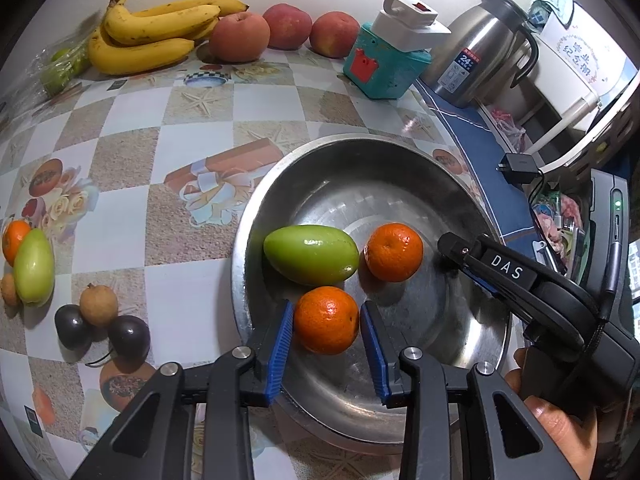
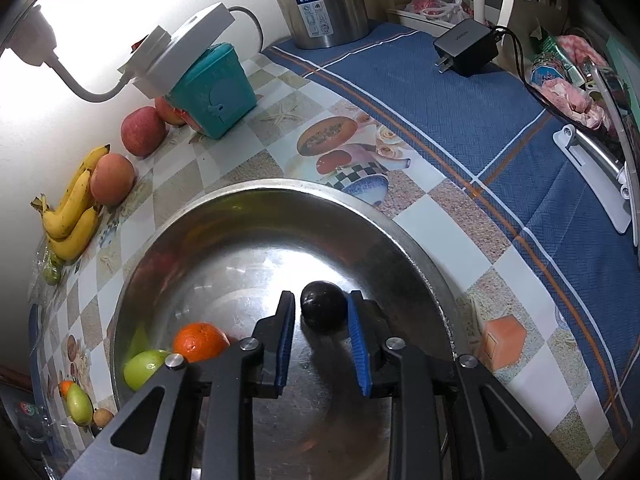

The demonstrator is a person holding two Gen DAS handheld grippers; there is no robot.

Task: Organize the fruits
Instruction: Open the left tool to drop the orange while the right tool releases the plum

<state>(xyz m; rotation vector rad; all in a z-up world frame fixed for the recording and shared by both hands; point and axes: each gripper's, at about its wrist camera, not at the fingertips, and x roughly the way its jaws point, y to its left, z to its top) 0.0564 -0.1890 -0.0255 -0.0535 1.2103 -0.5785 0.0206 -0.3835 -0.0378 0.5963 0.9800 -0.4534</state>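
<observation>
A steel bowl (image 1: 256, 248) sits on the checkered surface (image 1: 132, 132), near the edge where a blue cloth (image 2: 500, 128) begins. Inside it lie a green fruit (image 1: 311, 255) and two oranges: the far orange (image 1: 394, 252) sits just beside the green fruit, and the near orange (image 1: 326, 320) lies between the blue fingers (image 1: 280, 344) of the left gripper (image 1: 326, 344). The left fingers stand slightly apart from the orange on each side, a thin gap showing, so they are open around it and not pressing. The right gripper (image 2: 322, 340) hangs over the bowl's other side, its fingers (image 2: 360, 344) parted around a dark round fruit (image 2: 323, 307) that rests on the bowl floor; the right pad seems to touch it, the left stands clear, so there is no grip. The bowl's middle floor is bare metal, with room between the fruits and the far rim. Left of the bowl, toward the surface's edge, wait more fruit: two dark fruits (image 1: 100, 332), a brown one (image 1: 98, 304), a green fruit with an orange (image 1: 32, 264). Along the far wall edge lie bananas (image 1: 152, 36) and three apples (image 1: 280, 28), beside a teal box (image 1: 384, 68) and a steel flask (image 1: 480, 52). Open surface stretches between the wall row and the bowl.
</observation>
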